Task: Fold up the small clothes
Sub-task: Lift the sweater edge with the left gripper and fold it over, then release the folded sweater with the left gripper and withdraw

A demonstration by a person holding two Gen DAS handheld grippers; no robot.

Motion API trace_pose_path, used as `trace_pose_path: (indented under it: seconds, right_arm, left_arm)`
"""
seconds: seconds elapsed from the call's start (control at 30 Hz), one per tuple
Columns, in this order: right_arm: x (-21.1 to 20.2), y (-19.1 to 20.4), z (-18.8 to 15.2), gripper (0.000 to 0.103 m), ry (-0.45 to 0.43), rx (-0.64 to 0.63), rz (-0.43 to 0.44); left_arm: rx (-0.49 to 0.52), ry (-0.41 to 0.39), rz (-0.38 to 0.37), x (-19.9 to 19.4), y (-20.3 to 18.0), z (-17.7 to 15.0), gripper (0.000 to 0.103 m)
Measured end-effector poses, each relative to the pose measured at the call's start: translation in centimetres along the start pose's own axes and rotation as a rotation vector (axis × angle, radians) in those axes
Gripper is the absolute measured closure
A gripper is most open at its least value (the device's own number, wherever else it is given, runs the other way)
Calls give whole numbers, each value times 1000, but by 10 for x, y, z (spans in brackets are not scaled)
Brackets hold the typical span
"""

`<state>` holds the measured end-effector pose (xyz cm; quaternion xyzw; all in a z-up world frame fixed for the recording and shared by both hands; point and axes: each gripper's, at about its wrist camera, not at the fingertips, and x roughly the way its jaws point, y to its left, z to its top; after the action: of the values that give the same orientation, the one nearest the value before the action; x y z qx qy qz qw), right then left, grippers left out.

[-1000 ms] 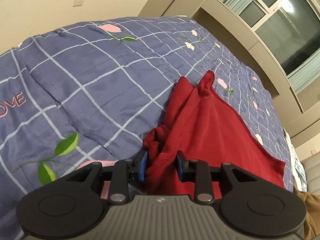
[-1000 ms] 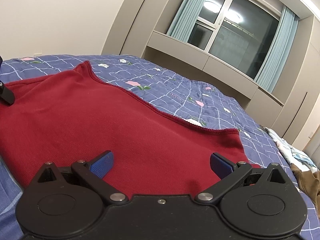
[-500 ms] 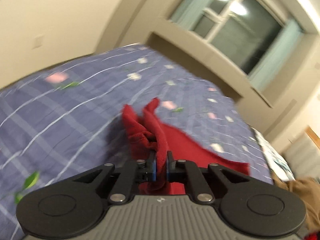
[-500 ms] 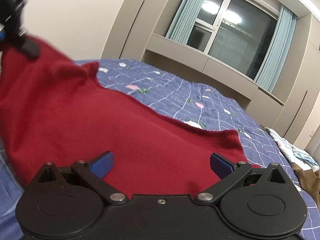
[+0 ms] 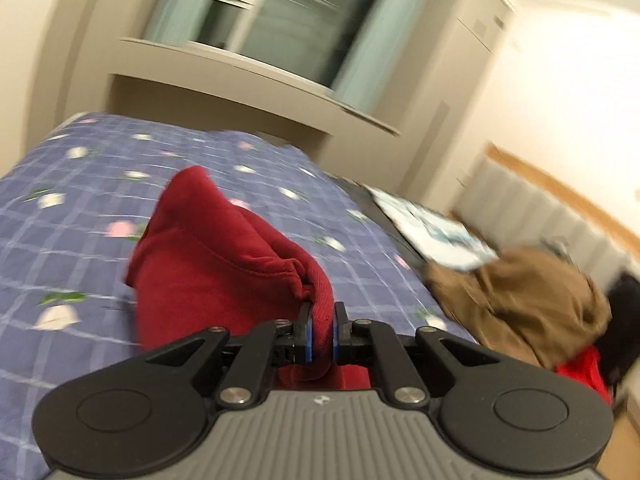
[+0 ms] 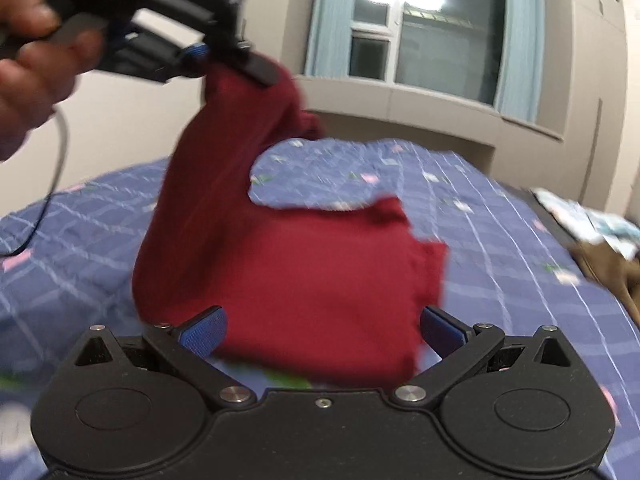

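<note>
Red garment (image 6: 304,276) hanging in the air above the bed (image 6: 500,240), pinched at one bunched corner by the left gripper (image 5: 321,334), jaws clenched on a fold of the cloth. Seen from the right wrist, that left gripper (image 6: 224,62) sits up high at the left, a hand (image 6: 36,52) behind it, with the cloth running down from it in a slant to a broad lower panel. Long axis of the garment: from upper left down toward the right gripper (image 6: 322,330), whose jaws stand released, spread wide, the lower panel hanging just ahead of them and nothing pressed. Right gripper clearly the nearer one to that free lower edge; likely next, a catch of that edge.

Against a second ago: garment then flat on the bed, left jaws only partly closed around the bunched corner; now clamped and lifted, cloth off the bed. Right jaws as wide as before.
</note>
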<state>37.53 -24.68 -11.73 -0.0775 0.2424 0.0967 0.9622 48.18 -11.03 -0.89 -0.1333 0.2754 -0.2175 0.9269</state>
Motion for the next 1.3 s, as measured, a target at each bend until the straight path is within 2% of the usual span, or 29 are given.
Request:
trace_pose_path:
  seconds: [0.17,0.27,0.4,0.57,0.6,0.63,0.67,0.7,0.73,0.87,0.93,1.03,1.13,1.3]
  right_arm:
    - [-20,-17,-22,1,36,85,-3]
    - [-20,-19,-27,1,47,101,-8]
    - [-14,-17,-31,1,85,88,2]
    - [-8,-25,-30,1,90,106,17]
    - [-8,-25,-30,1,93,112,20]
    - [-8,-26,-30,1,95,116,23]
    - [-8,-27,-30,1,96,119,24]
    - [-8,-27,-30,1,97,121,25]
    - [-8,-27,-31,1,97,123,26]
    - [-7,-27,-31,1,103,126,29]
    - [-5,-29,-30,1,106,131,32]
    - [-5,-29,-30,1,109,139,36]
    - [-5,-30,-30,0,110,142,36]
    - [-5,-30,-31,0,111,141,33]
  left_arm:
    - [111,125,-56,46,-51,-24,95]
    - [152,216,-51,69,-69,-43,95]
    - [167,273,-45,78,-72,-59,95]
    - [152,325,-55,78,-65,-57,90]
    - [140,331,-61,77,-63,-55,84]
    - [125,333,-64,76,-60,-53,69]
    - [112,331,-67,73,-58,-51,60]
    - [101,324,-67,70,-56,-50,42]
    - [90,312,-60,67,-55,-48,34]
    - [57,292,-40,54,-44,-41,28]
    - [44,279,15,46,-38,-37,16]
    - [47,267,125,33,-27,-34,8]
    - [38,266,220,23,-17,-34,5]
    - [18,261,274,5,-3,-35,2]
